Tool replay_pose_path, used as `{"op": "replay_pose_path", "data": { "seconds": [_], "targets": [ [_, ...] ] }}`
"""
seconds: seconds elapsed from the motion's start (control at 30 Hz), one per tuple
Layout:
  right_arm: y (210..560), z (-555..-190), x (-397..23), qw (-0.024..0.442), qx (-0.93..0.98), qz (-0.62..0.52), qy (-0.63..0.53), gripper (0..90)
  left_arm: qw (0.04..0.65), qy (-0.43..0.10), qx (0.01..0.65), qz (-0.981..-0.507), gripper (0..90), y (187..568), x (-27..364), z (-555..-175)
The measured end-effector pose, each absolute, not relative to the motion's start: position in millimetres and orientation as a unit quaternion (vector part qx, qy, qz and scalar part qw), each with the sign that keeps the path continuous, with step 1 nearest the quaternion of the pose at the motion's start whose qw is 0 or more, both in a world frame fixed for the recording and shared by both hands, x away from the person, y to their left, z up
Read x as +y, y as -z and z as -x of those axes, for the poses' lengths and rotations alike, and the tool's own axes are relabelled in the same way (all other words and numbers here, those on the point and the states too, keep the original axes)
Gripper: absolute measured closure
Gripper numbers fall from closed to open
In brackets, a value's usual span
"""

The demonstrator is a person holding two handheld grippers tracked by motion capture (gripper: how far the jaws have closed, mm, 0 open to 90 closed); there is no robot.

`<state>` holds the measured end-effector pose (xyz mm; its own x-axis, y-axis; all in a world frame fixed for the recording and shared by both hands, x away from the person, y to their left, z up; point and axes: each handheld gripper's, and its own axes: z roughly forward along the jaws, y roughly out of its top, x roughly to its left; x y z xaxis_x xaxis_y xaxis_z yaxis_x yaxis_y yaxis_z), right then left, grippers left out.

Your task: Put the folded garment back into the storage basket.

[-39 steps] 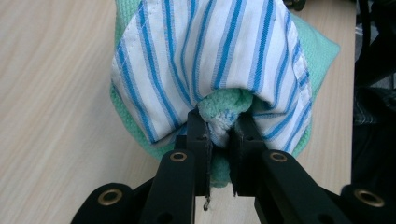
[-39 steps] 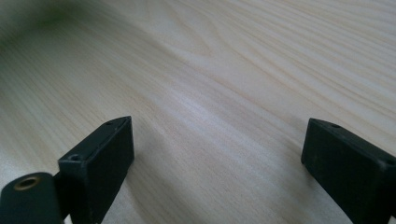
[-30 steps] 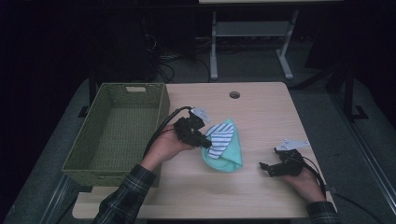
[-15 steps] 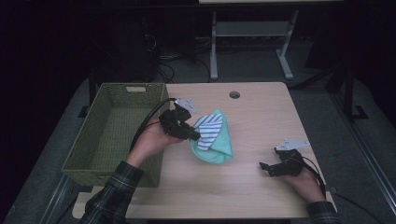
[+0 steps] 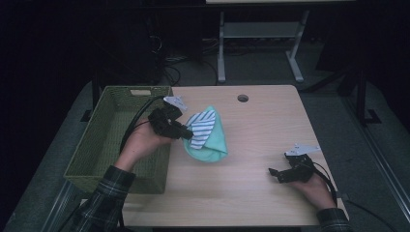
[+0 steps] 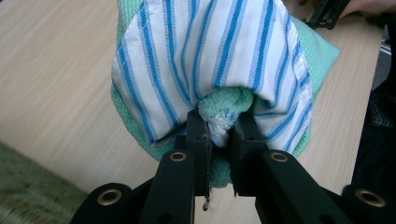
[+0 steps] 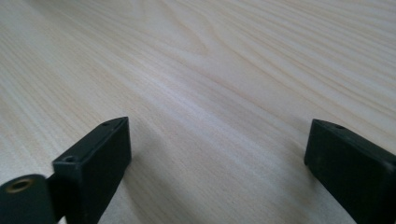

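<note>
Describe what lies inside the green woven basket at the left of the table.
The green woven basket shows a bare woven floor. The hand with the left claw, shut on the green and blue-striped cloths, and the near wall cover part of it.

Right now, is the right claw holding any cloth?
No. In the right gripper view the right claw has its jaws wide apart over bare table, while the bundled cloths sit pinched in the left claw.

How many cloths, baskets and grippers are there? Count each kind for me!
Cloths: 2, a striped cloth and a green cloth, both pinched in the left gripper
Baskets: 1, the basket
Grippers: 2, left and the right gripper
Total: 5
</note>
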<state>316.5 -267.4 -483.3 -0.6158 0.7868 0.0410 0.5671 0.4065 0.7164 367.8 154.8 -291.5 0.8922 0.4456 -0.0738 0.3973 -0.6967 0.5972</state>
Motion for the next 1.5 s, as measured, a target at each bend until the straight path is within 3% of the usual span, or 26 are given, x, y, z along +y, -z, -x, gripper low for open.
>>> {"op": "replay_pose_path", "data": {
  "seconds": [0.17,0.97,1.5],
  "targets": [
    [484,-318,-267,0.153,0.824,-0.418,-0.351,1.7,0.319,-0.051,0.247,-0.914,79.6,285,173,-367],
    [484,-318,-267,0.153,0.824,-0.417,-0.35,1.7,0.323,-0.095,0.351,-0.874,79.5,273,260,-364],
    [484,-318,-267,0.153,0.825,-0.417,-0.35,1.7,0.312,-0.116,0.425,-0.842,79.5,284,316,-363]
  ]
}}
